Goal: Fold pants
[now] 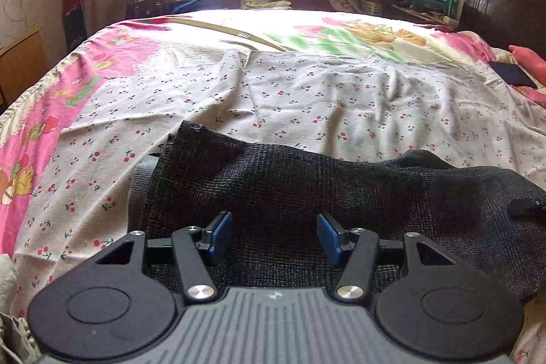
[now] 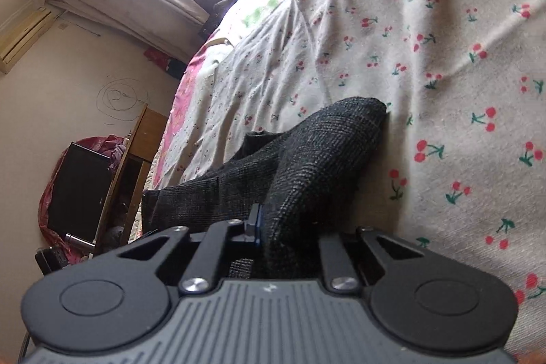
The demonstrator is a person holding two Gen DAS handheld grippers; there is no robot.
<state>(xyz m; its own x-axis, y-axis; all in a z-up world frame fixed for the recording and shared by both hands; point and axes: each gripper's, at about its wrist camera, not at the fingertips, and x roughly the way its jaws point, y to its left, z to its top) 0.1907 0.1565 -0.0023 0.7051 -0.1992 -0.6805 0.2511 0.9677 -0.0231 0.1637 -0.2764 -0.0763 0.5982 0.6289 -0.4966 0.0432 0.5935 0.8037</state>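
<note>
Two grippers: left gripper (image 1: 274, 236) level, right gripper (image 2: 273, 224) rolled, pinching pants (image 2: 307, 152)

The pants (image 1: 307, 179) were dark charcoal in a fine woven check, lying across the lower middle of the left wrist view. The sheet (image 1: 341, 98) beneath was cream, dotted with small red cherries on green stems. At the left edge the bedspread (image 1: 112, 36) showed pink with green and orange cartoon prints. The left claw (image 1: 274, 237) was black with blue pads (image 1: 221, 234)
</note>
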